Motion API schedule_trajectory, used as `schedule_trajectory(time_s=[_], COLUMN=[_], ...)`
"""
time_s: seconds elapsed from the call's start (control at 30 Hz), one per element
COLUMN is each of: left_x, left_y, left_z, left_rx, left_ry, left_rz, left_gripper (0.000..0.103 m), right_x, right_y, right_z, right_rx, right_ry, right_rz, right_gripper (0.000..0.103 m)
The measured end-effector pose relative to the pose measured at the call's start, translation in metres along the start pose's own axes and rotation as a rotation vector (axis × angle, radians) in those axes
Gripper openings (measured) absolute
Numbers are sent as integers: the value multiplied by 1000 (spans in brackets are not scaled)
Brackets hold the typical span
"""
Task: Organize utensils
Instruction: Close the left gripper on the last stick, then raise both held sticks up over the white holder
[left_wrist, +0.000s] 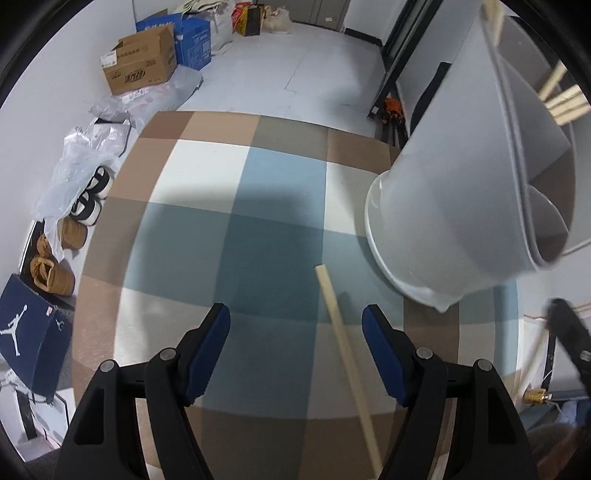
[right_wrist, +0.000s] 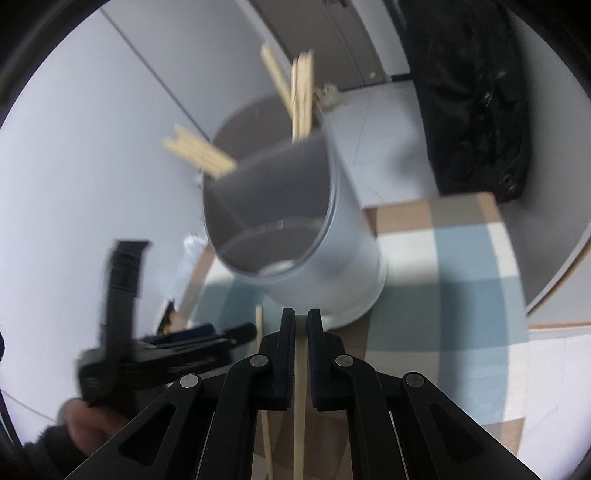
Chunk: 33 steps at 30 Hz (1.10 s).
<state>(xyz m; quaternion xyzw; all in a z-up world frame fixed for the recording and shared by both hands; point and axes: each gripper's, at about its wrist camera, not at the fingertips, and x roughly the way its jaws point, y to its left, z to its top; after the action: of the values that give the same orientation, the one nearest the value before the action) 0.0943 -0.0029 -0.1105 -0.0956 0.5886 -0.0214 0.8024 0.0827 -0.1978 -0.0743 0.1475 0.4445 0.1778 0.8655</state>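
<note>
A white utensil holder (left_wrist: 454, 221) with inner dividers stands on the checked tablecloth (left_wrist: 207, 229), with several wooden chopsticks (right_wrist: 201, 153) sticking out of it; it also shows in the right wrist view (right_wrist: 325, 266). One wooden chopstick (left_wrist: 343, 350) lies on the cloth just inside the right finger of my open, empty left gripper (left_wrist: 295, 325). My right gripper (right_wrist: 301, 325) is nearly shut around a chopstick (right_wrist: 299, 398) in front of the holder; a second chopstick (right_wrist: 264, 406) lies just to its left. The left gripper (right_wrist: 177, 343) shows blurred at the lower left.
The table's far edge (left_wrist: 258, 118) drops to a pale floor with cardboard boxes (left_wrist: 142, 61), bags and shoes (left_wrist: 55, 273) along the left wall. A dark shoe box (left_wrist: 29, 339) sits at the near left. A black bag (right_wrist: 472, 96) hangs behind the table.
</note>
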Motion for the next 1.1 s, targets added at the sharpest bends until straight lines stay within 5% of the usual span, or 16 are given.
schedule_trajectory(time_s=[0.13, 0.4, 0.6, 1.1], left_x=[7, 10, 2, -113], left_y=[0, -9, -8, -32], left_z=[6, 11, 7, -12], left_rx=[-41, -11, -18, 94], left_ry=[9, -15, -62, -380], left_rz=[28, 69, 51, -62], left_gripper=[64, 4, 3, 2], right_x=[-19, -42, -46, -72], right_y=[-14, -7, -12, 23], right_z=[3, 18, 22, 29], right_rx=[25, 32, 45, -43], right_ry=[-44, -113, -128, -232], right_rz=[24, 39, 29, 31], right_gripper=[6, 6, 6, 5])
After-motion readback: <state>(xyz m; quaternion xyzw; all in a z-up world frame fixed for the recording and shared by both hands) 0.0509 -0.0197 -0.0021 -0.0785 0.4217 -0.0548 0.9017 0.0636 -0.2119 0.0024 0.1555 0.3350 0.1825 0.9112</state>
